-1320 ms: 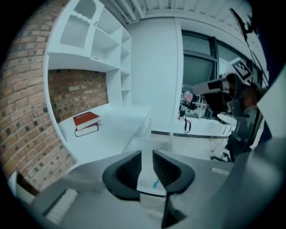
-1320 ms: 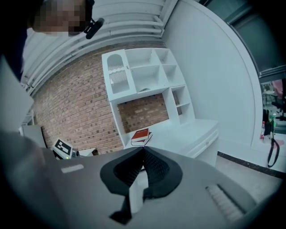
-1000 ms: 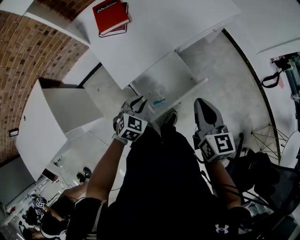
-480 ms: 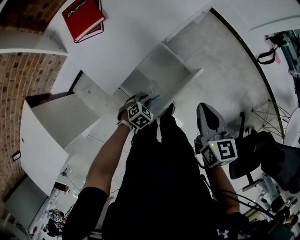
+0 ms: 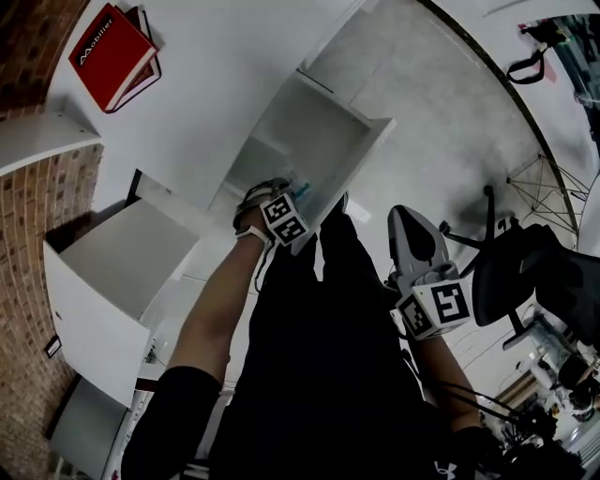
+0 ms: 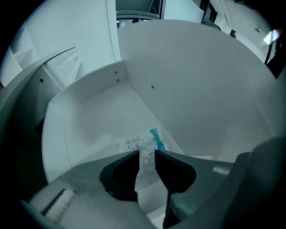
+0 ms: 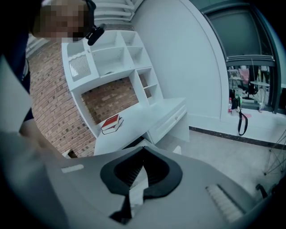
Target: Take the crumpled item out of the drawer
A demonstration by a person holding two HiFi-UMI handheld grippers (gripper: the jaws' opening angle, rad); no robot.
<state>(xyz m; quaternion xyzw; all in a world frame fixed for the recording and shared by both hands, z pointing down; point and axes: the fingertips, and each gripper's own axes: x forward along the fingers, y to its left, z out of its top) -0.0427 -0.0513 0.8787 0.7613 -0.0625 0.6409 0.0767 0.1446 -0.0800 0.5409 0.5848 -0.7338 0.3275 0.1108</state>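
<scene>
Jaws of the left tongs (image 6: 146, 154) stand apart with a narrow gap, having just been opening, and their pads press on nothing. Through that gap and just past the tips shows the crumpled wrapper (image 6: 144, 144), white with faint print and a teal end. It lies on the floor of the open drawer (image 6: 96, 116), close to the tall drawer wall on the right of the left gripper view. Whether the tips touch the wrapper cannot be told. In the head view these tongs reach down into the drawer, their marker cube uppermost, at the end of a bare forearm.

The right tongs (image 7: 143, 151) have their tips together and nothing between them. In the head view they hang to the right of the person's dark-clad legs, over the grey floor (image 5: 441, 112) and well apart from the drawer.

The drawer is pulled out from under a white worktop (image 5: 216, 84). A red book (image 5: 111, 56) lies at the worktop's far left, atop another book. A brick wall (image 5: 37, 28) runs behind, and the right gripper view shows a white shelf unit (image 7: 111, 53) standing on the worktop against it. At the right of the floor stands a black office chair (image 5: 534, 281).
</scene>
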